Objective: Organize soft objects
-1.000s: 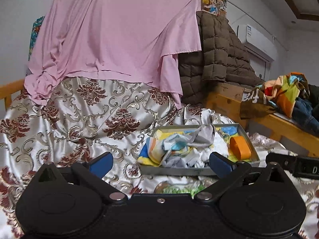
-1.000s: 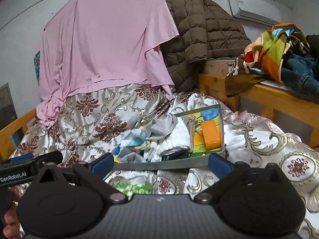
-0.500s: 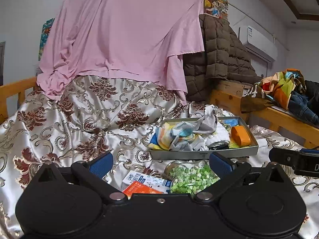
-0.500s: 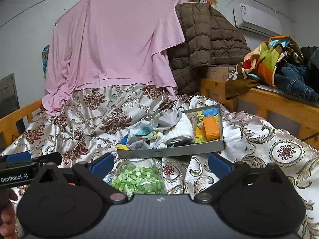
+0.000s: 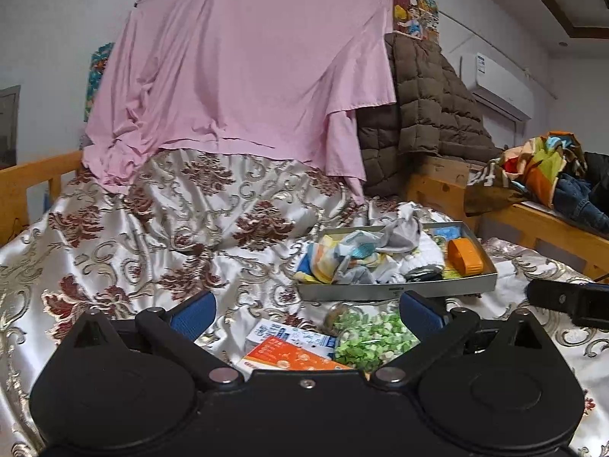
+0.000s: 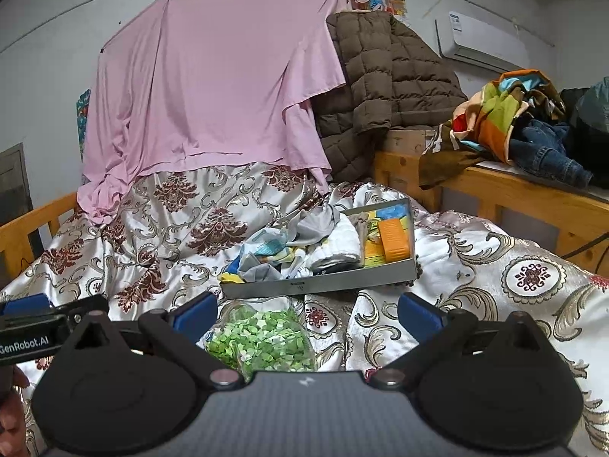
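The bedspread (image 5: 182, 236) is glossy satin-like cloth with a woven damask pattern. The tray (image 5: 396, 290) looks like matt grey metal and holds soft crumpled cloths (image 5: 365, 255). The pink sheet (image 6: 228, 83) is matt and smooth, the brown jacket (image 6: 384, 87) quilted, the bed frame (image 6: 533, 205) bare wood.

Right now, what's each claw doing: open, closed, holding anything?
Left claw: open, holding nothing.
Right claw: open, holding nothing.
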Motion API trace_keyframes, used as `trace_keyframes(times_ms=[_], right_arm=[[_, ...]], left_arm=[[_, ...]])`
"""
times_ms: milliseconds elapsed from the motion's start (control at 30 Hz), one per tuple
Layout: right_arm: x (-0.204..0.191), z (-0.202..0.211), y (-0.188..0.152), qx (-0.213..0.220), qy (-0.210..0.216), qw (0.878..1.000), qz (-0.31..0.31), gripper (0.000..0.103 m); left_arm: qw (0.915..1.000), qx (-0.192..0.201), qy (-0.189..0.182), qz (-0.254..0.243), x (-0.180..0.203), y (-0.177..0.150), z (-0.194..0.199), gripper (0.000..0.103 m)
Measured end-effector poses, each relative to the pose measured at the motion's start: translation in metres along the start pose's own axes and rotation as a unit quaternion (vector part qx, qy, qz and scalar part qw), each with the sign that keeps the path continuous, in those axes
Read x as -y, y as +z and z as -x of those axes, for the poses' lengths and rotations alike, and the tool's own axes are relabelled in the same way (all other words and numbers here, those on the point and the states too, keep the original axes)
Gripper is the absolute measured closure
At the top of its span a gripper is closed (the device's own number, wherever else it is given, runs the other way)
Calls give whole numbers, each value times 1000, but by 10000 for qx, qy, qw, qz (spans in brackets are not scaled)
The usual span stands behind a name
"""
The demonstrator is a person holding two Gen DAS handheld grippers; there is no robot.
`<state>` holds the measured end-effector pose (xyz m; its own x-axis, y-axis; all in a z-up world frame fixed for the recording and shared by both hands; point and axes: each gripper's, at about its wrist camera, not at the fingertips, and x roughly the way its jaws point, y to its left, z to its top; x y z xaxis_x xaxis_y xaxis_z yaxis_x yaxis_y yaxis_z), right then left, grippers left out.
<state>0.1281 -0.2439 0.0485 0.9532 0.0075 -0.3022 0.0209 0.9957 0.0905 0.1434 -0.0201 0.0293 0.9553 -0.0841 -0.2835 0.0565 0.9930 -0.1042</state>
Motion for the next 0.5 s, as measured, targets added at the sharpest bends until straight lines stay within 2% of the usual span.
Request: trace_keyframes(times_ms=[500], right_arm=[[8, 1, -37, -193, -187, 9989, -395, 0]], left_arm=[[9982, -173, 576, 90, -10, -33, 6, 1]])
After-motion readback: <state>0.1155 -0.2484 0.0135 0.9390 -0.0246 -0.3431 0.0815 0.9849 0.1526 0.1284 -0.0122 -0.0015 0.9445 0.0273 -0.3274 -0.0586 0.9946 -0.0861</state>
